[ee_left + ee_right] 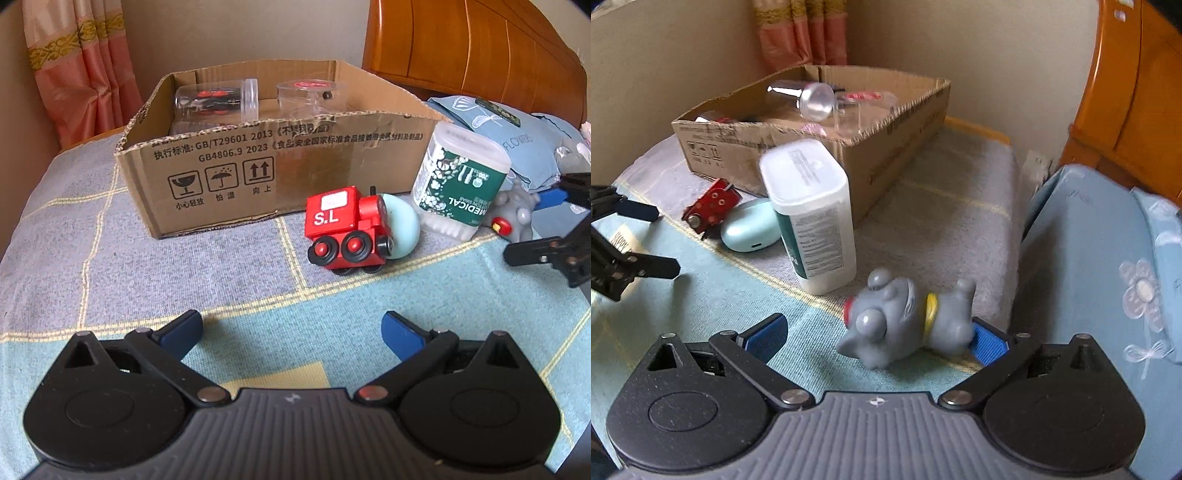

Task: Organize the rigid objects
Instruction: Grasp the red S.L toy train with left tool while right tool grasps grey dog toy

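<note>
Lying between the right hand-held gripper (877,336)'s spread fingers, the grey toy animal (905,317) is ungrasped; left hand-held gripper (291,328) released.

A bed (92,266) under a checked grey and teal blanket carries a cardboard box (229,177), a red toy train (343,225), a mint case (750,227), a cotton-swab tub (458,184), a grey toy animal (905,317) and blue pillows (1089,266).

walls: plain beige (236,33) | curtain: pink, gold band (74,55) | headboard: orange wood (480,48) | bedspread: checked grey-teal (110,258)
</note>
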Motion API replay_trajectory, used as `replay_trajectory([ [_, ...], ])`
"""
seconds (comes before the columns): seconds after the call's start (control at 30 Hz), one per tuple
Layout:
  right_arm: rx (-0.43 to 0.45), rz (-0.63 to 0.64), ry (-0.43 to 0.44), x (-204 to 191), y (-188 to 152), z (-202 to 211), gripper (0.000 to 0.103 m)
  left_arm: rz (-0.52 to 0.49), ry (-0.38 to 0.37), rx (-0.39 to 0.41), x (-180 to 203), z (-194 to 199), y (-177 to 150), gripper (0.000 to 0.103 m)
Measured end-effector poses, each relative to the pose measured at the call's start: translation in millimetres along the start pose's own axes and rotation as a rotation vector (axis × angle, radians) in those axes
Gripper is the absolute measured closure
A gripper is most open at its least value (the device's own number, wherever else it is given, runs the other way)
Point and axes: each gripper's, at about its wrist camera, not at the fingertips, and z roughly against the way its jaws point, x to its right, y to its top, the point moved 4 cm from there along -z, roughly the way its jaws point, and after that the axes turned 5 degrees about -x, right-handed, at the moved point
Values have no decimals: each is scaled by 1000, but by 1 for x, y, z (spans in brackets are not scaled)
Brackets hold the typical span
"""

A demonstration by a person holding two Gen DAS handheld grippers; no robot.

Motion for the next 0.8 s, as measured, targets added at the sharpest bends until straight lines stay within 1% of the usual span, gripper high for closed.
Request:
replay_trajectory([
  [0.17, -15, 34, -36, -4, -1, -13, 0, 10, 0, 2, -1, -1, 2, 1],
  [0.3, 2, 20, -14, 0, -5, -14, 0, 11, -21, 9, 1, -3, 6, 1],
  [0.37, 21, -2, 8, 5, -7, -14, 0, 13, -46, 12, 3, -3, 9, 1],
  [0.5, 64, 0, -3, 3, -12, -13, 0, 29, -106, 21, 4, -3, 19, 1],
  [0.6, 74, -3, -7, 2, -12, -13, 0, 46, -155, 47, 2, -2, 28, 1],
  [0.7, 80, -5, -8, 3, -11, -13, 0, 56, -211, 60, 1, -3, 37, 4],
  [0.77, 85, -8, -10, 3, -11, -13, 0, 49, -243, 73, 2, -5, 43, 9],
  [0.8, 85, -9, -11, 2, -12, -13, 0, 46, -248, 75, 2, -6, 44, 15],
])
